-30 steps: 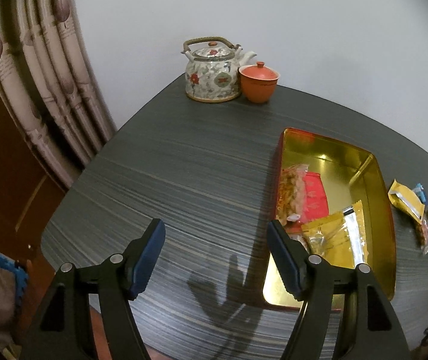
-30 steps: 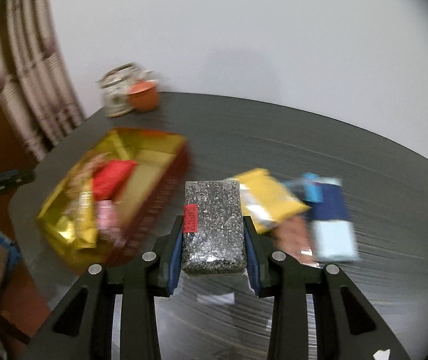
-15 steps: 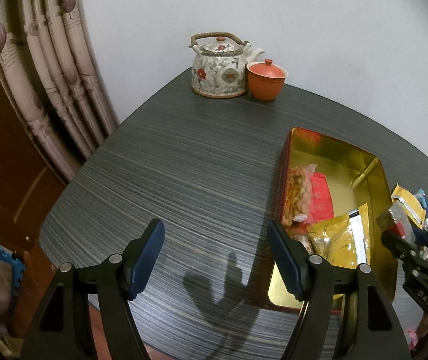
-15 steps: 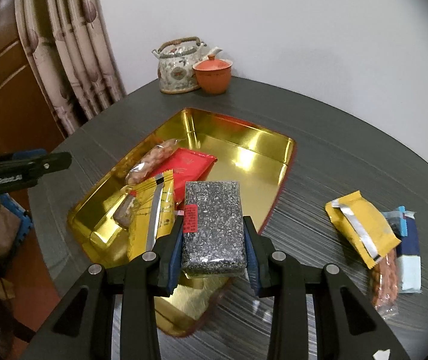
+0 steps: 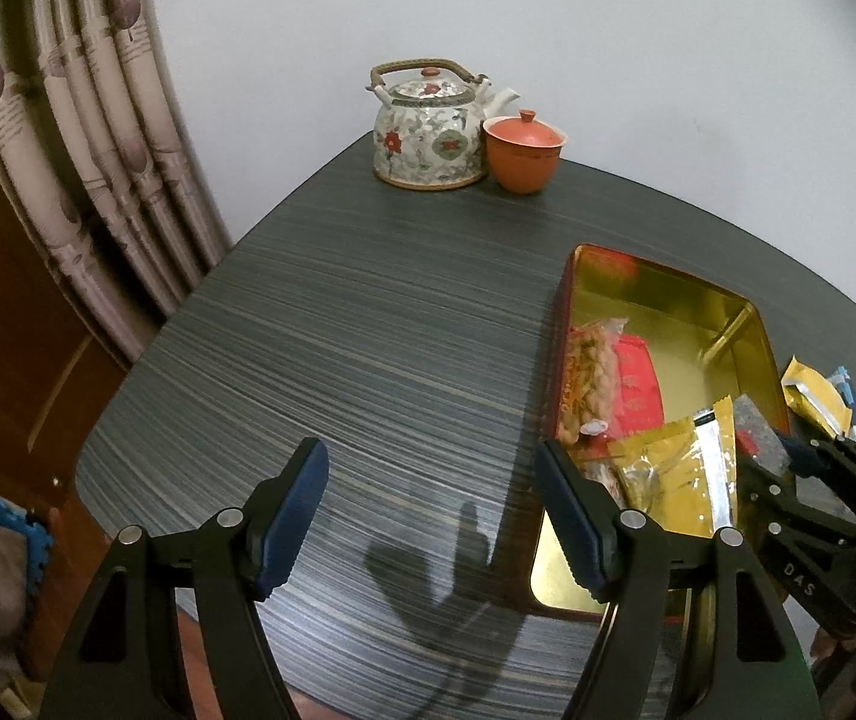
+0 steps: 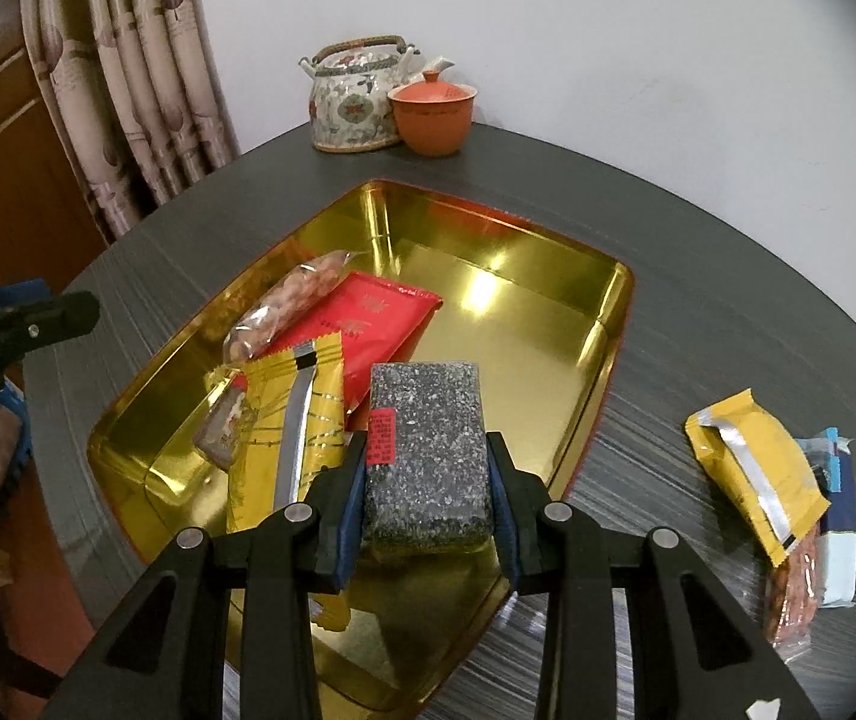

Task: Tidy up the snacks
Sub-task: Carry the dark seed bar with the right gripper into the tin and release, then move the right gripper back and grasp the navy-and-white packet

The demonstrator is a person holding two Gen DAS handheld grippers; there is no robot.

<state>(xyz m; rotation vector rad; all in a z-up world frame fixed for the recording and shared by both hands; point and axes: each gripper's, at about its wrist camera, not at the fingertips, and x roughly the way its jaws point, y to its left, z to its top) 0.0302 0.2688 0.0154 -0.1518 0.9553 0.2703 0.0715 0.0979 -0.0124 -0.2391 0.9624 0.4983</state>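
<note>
Left gripper (image 5: 431, 510): jaws apart, nothing between them, parked over bare table (image 5: 368, 330) just left of the gold tray (image 6: 611, 324). Probably kept clear so the other hand has room.

Right gripper (image 6: 428, 498): clamped on the grey speckled block (image 6: 425, 444), pads on its long sides, block pointing forward and tilted down over the tray's near half. Side grip should let it go down flat.

Ahead-left of the block, in the tray: peanut bag (image 6: 287, 306), red packet (image 6: 368, 324), yellow packet (image 6: 299, 420). Bare gold floor ahead-right looks like the drop spot.

Right of the tool, on the table: another yellow packet (image 6: 755, 474), blue-white packet (image 6: 839, 534), not yet sorted.
</note>
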